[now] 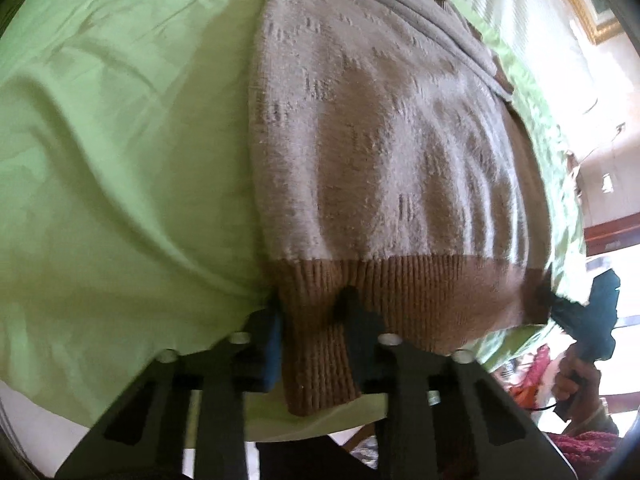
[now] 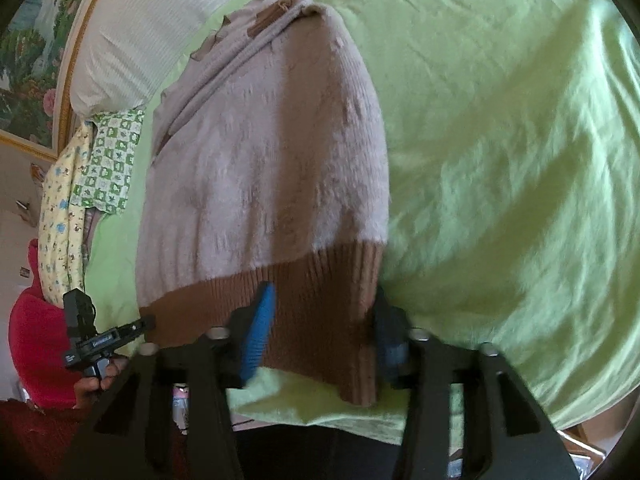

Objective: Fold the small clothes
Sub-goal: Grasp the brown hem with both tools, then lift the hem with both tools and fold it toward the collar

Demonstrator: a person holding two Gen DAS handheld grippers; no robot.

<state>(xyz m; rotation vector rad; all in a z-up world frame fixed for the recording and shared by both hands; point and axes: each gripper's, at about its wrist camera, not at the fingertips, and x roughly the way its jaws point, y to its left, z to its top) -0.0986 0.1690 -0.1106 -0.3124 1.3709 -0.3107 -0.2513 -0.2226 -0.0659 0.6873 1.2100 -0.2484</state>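
Both views are motion-blurred, so the knit pattern on the sweater [image 1: 384, 128] reads only as faint darker marks. Its far end, at the neckline, is bunched, and the brown trim there is hard to make out; the sleeves appear folded onto the body, though their exact lie cannot be told.

The sweater, pale beige with a brown ribbed hem [image 1: 400, 292], lies lengthwise on the green bedsheet [image 1: 120, 140], hem toward the cameras. The hem's corners are lifted off the sheet.

Left gripper [image 1: 310, 312]: fingers straddle the hem corner on its own side, one finger in front of the ribbing and one behind, the fold of rib hanging down between them. The jaws pinch the hem.

Right gripper [image 2: 324, 320]: a blue finger pad [image 2: 258, 332] lies against the front of the rib, the other finger at the hem's outer edge. The jaws pinch the hem.

In the right wrist view the left gripper [image 2: 138, 326] shows at the hem's far corner, its fingertips hidden by the fabric.

Beyond the sweater's neckline lies a white pillow [image 2: 152, 28]. Beside the sweater in the right wrist view are patterned cloths [image 2: 100, 160] and a framed picture [image 2: 28, 60] behind them, cut off by the lens edge.
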